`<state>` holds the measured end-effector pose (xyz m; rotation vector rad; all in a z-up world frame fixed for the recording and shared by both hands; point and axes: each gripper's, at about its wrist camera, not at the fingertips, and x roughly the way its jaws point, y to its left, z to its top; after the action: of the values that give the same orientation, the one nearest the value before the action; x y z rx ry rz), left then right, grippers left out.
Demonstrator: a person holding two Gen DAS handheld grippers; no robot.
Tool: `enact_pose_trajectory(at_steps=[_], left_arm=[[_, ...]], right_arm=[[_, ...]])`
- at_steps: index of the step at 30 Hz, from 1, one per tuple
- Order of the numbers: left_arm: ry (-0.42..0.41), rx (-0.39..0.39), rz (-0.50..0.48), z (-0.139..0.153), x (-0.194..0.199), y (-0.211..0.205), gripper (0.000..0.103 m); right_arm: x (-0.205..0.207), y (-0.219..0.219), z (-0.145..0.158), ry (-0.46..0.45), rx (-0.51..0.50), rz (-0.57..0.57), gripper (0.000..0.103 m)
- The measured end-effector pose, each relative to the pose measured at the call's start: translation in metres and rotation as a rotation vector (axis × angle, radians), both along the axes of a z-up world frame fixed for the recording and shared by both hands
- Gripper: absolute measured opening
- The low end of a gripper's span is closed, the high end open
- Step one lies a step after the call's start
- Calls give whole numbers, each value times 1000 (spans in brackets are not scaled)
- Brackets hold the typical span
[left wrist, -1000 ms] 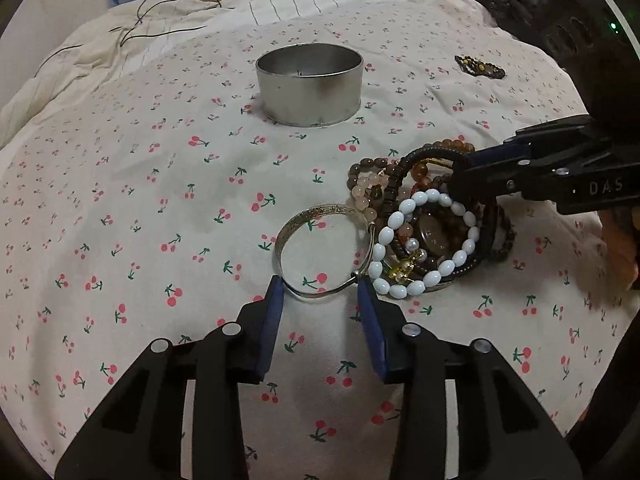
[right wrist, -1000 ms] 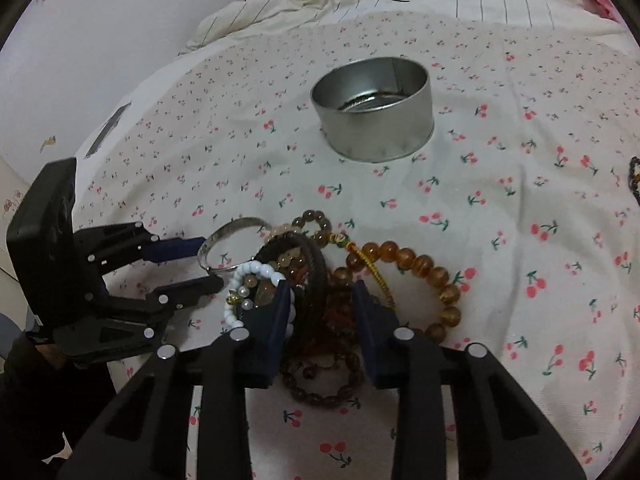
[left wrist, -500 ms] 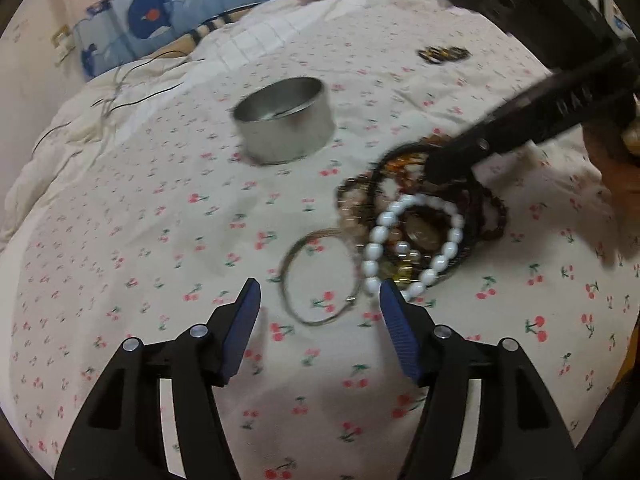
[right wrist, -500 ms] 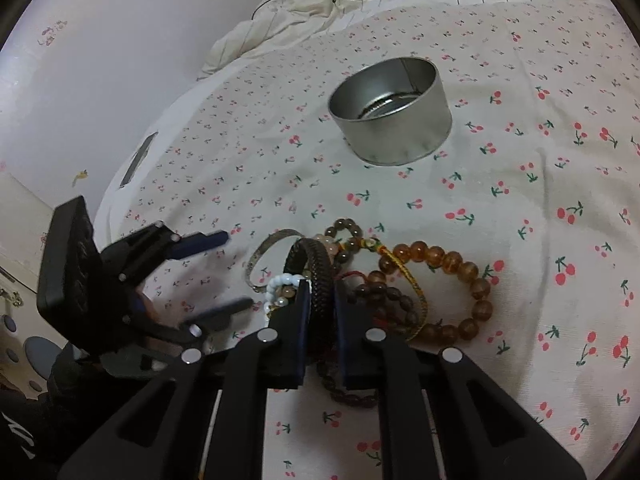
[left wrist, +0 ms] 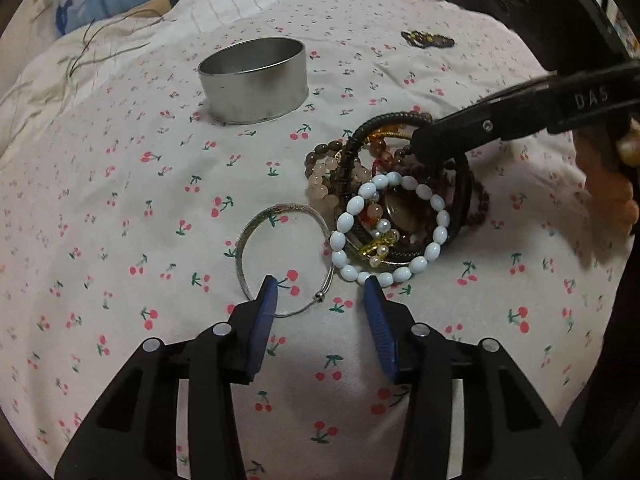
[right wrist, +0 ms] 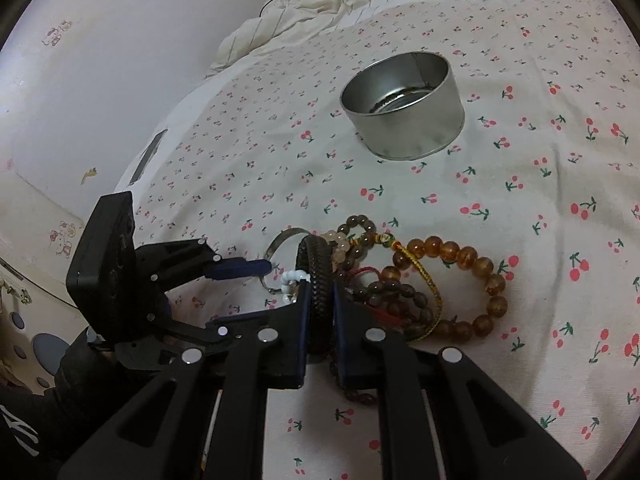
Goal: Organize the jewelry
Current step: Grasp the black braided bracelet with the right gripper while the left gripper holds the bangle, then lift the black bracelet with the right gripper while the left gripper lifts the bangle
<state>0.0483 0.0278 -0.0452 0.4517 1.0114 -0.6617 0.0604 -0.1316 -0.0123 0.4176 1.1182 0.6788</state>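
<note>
A pile of bracelets lies on the cherry-print sheet. My right gripper (right wrist: 320, 294) is shut on a black braided bracelet (right wrist: 317, 268), which stands tilted up out of the pile (left wrist: 348, 160). My left gripper (left wrist: 322, 298) is open, its fingers astride the near edge of a thin silver bangle (left wrist: 280, 216). A white bead bracelet (left wrist: 390, 228) lies on the pile, beside amber beads (right wrist: 460, 252) and dark brown beads (right wrist: 396, 292). A round metal tin (left wrist: 254, 80) stands beyond, also seen in the right wrist view (right wrist: 404, 106).
A small dark ornament (left wrist: 428, 39) lies on the sheet at the far right. A rumpled striped blanket (right wrist: 360, 4) with thin black cords lies behind the tin. A white wall (right wrist: 120, 60) borders the bed's left edge.
My right gripper closed on the black braided bracelet and tilted it up. My left gripper opened wider, pulled back, then moved in over the silver bangle's near edge.
</note>
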Motion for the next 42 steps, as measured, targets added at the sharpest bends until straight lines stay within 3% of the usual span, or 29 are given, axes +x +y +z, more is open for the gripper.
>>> enact_pose_trajectory(at_steps=[6,13,14,15,16,20,23,32,35,37,42], left_arm=[[52,1,-21,0,4,6,43],[23,26,-21,2,4,5,43],[24,31,-18,2,5,6,40],[27,31,-11,2,6,7,25],[36,25,-21,1,7,8,18],[30,37,-36,2,4,7,5],[12,40,-20,6,3,5,4],[11,-220,91,49,16,35,4],[32,-307,112,57,19,43,4],[37,-345,124,60,22,43,4],[38,-372,147,64,25,42,5]], right_arm=[[2,2,-5,21,11,11,13],[1,5,-7,28,14,17,14],[1,5,-7,29,17,18,13],[1,5,-8,31,18,20,13],[1,5,-8,33,21,23,14],[1,7,-9,37,38,31,13],[0,6,-5,16,45,21,12],[-3,-12,10,-22,144,-42,12],[-4,-18,25,-59,230,-36,12],[-7,-14,37,-111,158,-24,11],[-7,-22,41,-96,302,-2,9]])
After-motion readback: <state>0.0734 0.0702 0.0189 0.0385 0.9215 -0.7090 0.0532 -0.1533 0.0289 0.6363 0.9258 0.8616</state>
